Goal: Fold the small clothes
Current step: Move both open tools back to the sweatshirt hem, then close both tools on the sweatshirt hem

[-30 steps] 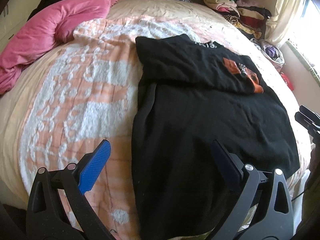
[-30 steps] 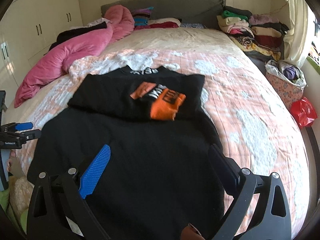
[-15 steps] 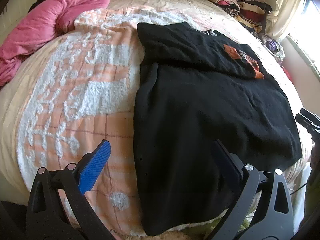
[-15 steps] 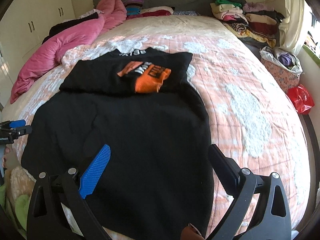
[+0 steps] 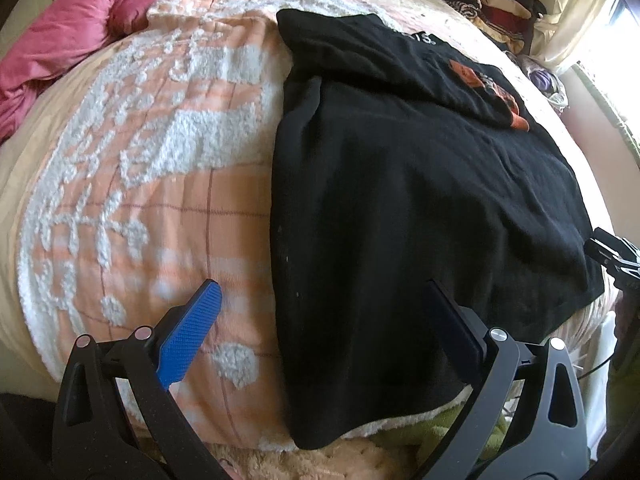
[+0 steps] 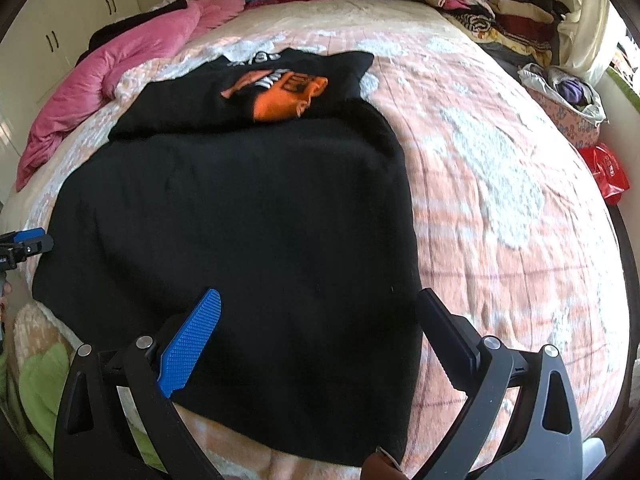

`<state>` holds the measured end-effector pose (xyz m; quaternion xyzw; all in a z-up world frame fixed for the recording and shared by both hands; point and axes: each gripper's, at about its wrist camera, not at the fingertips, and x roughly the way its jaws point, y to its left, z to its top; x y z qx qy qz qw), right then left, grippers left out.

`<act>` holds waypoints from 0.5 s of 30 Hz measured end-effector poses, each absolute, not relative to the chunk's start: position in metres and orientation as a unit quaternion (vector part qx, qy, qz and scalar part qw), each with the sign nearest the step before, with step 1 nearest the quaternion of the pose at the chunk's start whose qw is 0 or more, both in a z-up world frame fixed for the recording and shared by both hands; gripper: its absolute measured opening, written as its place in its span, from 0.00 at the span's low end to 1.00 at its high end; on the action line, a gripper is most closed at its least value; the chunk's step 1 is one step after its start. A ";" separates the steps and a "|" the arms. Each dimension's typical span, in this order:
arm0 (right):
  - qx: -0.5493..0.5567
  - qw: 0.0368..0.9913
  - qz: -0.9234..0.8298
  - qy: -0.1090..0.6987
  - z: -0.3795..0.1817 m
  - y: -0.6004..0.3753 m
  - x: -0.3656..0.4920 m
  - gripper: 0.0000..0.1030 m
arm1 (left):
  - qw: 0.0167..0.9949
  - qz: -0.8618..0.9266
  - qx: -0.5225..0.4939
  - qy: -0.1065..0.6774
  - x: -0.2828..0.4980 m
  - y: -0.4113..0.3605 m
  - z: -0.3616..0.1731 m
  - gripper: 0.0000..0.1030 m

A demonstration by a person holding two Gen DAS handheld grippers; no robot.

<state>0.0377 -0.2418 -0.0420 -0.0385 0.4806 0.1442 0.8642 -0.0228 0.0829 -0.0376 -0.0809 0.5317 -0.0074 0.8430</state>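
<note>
1. The bed [image 6: 500, 168] carries a peach-and-white textured blanket [image 5: 160, 168] that runs out to a rounded near edge, where a green and beige fleece [image 5: 400, 440] shows below it.
2. A black garment [image 6: 248, 232] lies spread flat on the blanket, its top part folded down so that the orange print [image 6: 284, 96] faces up at the far end.
3. Its near hem reaches the near edge of the bed and hangs slightly over it.
4. To the right of the garment, in the right wrist view, a broad stretch of blanket is bare up to the bed's side; to its left, in the left wrist view, another bare stretch reaches a bunched pink duvet [image 5: 80, 32].
5. Folded clothes [image 6: 492, 12] are stacked at the far right corner, well apart from the garment, with a red bag [image 6: 608, 172] beside the bed.
6. The left gripper [image 5: 320, 320] is spread wide and holds nothing; it hovers above the garment's near left edge, its blue pad [image 5: 188, 340] over blanket and its dark finger over black cloth.
7. The right gripper [image 6: 316, 328] is likewise spread and empty, above the garment's near right part, both fingers over black cloth.
</note>
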 end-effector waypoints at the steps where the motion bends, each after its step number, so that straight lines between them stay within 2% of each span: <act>1: -0.039 0.863 0.144 0.483 -0.043 -0.244 0.037 0.95 | 0.842 -0.009 -0.083 0.533 -0.024 0.083 -0.038 0.91; 9: -0.044 0.853 0.145 0.499 -0.051 -0.249 0.027 0.95 | 0.832 -0.032 -0.096 0.545 -0.037 0.081 -0.046 0.91; 12: -0.040 0.847 0.149 0.509 -0.054 -0.252 0.024 0.95 | 0.828 -0.039 -0.107 0.548 -0.042 0.084 -0.048 0.85; 15: -0.035 0.842 0.155 0.515 -0.056 -0.255 0.019 0.95 | 0.827 -0.039 -0.108 0.550 -0.046 0.087 -0.048 0.74</act>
